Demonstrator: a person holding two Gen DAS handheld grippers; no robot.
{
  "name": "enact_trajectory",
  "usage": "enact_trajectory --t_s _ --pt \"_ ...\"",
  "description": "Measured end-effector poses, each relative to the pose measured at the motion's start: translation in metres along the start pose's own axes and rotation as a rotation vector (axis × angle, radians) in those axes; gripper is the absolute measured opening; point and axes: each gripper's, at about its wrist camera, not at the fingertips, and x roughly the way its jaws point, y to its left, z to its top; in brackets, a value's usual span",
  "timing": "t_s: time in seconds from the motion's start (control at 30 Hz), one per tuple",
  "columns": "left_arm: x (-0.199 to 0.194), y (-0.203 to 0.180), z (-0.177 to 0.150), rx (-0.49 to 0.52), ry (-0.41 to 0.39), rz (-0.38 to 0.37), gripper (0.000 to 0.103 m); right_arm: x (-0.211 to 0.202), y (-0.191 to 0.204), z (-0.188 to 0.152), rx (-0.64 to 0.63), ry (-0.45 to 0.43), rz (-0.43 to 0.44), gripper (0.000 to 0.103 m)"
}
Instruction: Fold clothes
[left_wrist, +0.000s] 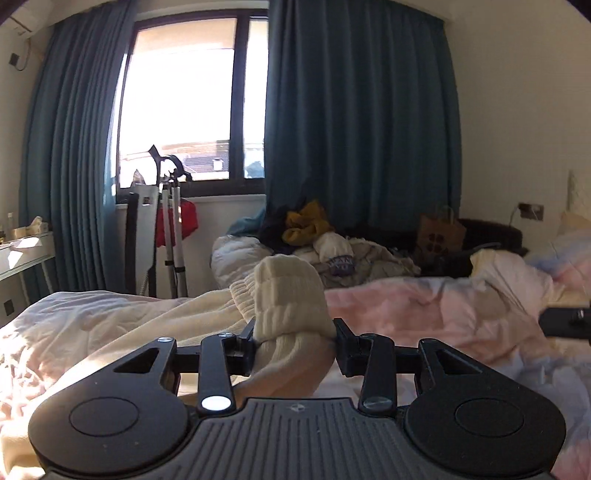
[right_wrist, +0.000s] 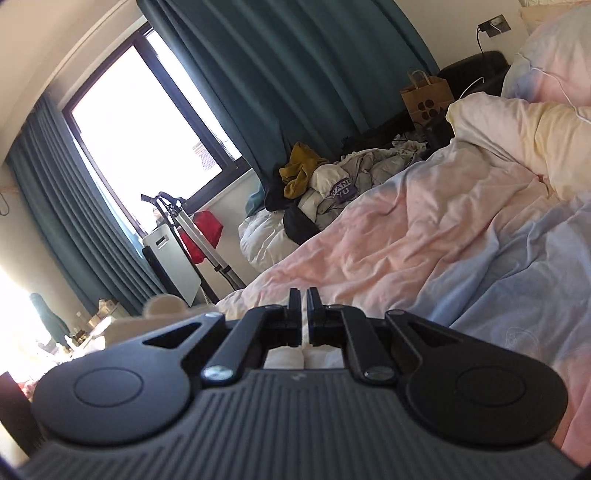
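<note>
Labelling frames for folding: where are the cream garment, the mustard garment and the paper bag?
cream garment (left_wrist: 291, 295): left wrist view, ribbed bunch.
mustard garment (right_wrist: 299, 170): right wrist view, crumpled middle.
paper bag (right_wrist: 424, 99): right wrist view, front face.

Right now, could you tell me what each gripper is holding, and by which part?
The left gripper clamps the cream knit garment at its ribbed cuff. The right gripper is nearly shut on white fabric; which part cannot be told.

Both cameras sit low, close over the bed (left_wrist: 424, 306), each looking forward past its own black fingers. The left view looks level, straight at the window (left_wrist: 192, 99). The right view is tipped sideways and looks across the pink cover. Both see the window, the blue curtains (right_wrist: 295, 66), the clothes pile (right_wrist: 332, 177) and the paper bag (left_wrist: 439, 232)
</note>
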Motion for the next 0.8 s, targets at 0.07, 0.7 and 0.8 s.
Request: enact_trajectory --t_s 0.07,0.7,0.8 --pt "0.009 -0.013 -0.014 0.038 0.041 -0.029 0.041 0.003 -0.003 -0.001 0.007 0.014 0.008 0.006" --pt "-0.112 0.077 -0.082 0.372 0.100 -0.027 0.077 0.059 0.028 -0.010 0.044 0.317 0.271 0.011" --pt "-0.115 0.098 -0.089 0.362 0.086 0.003 0.077 0.076 0.028 -0.012 0.098 0.355 0.294 0.033"
